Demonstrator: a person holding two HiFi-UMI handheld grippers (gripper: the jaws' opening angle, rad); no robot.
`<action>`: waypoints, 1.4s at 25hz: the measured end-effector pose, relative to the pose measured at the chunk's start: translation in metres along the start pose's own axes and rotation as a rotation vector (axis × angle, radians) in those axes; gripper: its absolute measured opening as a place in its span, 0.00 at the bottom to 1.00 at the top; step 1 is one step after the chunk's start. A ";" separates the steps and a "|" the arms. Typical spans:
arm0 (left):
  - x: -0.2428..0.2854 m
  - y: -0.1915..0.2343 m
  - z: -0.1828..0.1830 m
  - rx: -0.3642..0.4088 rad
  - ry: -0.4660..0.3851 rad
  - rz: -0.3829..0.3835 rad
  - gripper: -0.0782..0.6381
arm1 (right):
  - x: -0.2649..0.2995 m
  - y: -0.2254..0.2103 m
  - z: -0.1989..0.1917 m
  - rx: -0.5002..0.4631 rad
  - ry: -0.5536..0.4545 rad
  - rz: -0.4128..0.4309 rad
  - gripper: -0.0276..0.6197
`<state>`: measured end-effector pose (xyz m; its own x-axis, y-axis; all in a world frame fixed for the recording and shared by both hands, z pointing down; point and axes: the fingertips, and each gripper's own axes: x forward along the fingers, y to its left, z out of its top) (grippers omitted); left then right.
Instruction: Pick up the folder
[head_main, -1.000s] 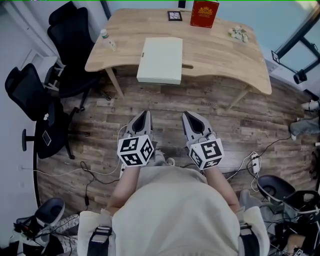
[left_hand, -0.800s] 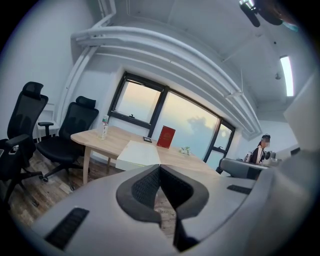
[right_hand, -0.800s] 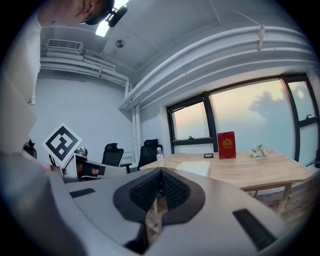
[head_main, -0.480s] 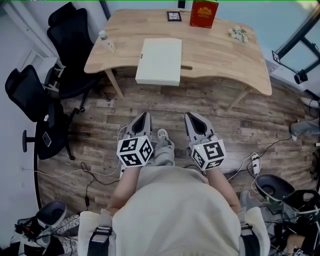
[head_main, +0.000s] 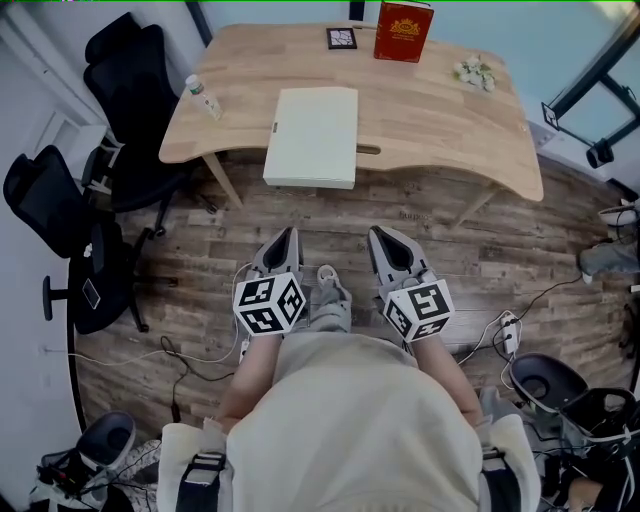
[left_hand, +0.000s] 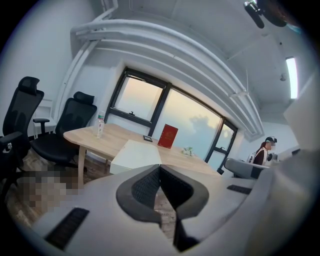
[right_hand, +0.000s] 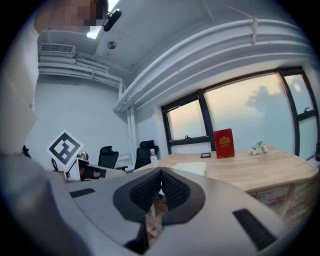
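the white folder (head_main: 312, 137) lies flat at the near edge of the wooden table (head_main: 440, 110), with a bottle (head_main: 203, 97) to its left (a red book (head_main: 403, 30) stands upright at the far edge). the left gripper (head_main: 288, 236) and right gripper (head_main: 380, 234) hang side by side over the floor (head_main: 470, 250), well apart from the folder, each with its jaws pressed together on nothing.

Bare wooden floor (head_main: 400, 215) lay open before the table (head_main: 440, 110). Black chairs (head_main: 125, 90) crowded the table's left end, and a bottle (head_main: 203, 98) stood on its left corner.
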<state>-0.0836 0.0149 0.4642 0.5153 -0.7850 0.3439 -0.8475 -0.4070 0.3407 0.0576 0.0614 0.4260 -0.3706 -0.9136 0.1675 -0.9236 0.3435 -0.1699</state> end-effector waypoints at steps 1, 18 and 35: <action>0.005 0.001 0.002 -0.002 0.001 0.001 0.14 | 0.004 -0.004 0.002 0.000 0.000 -0.001 0.07; 0.087 0.046 0.020 -0.079 0.039 0.028 0.14 | 0.097 -0.056 0.036 -0.014 0.000 0.024 0.07; 0.137 0.099 -0.013 -0.385 0.087 -0.025 0.14 | 0.169 -0.071 0.042 -0.022 0.051 0.101 0.07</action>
<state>-0.0956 -0.1266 0.5567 0.5583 -0.7277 0.3984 -0.7330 -0.2077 0.6478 0.0643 -0.1266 0.4255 -0.4663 -0.8617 0.2001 -0.8828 0.4388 -0.1678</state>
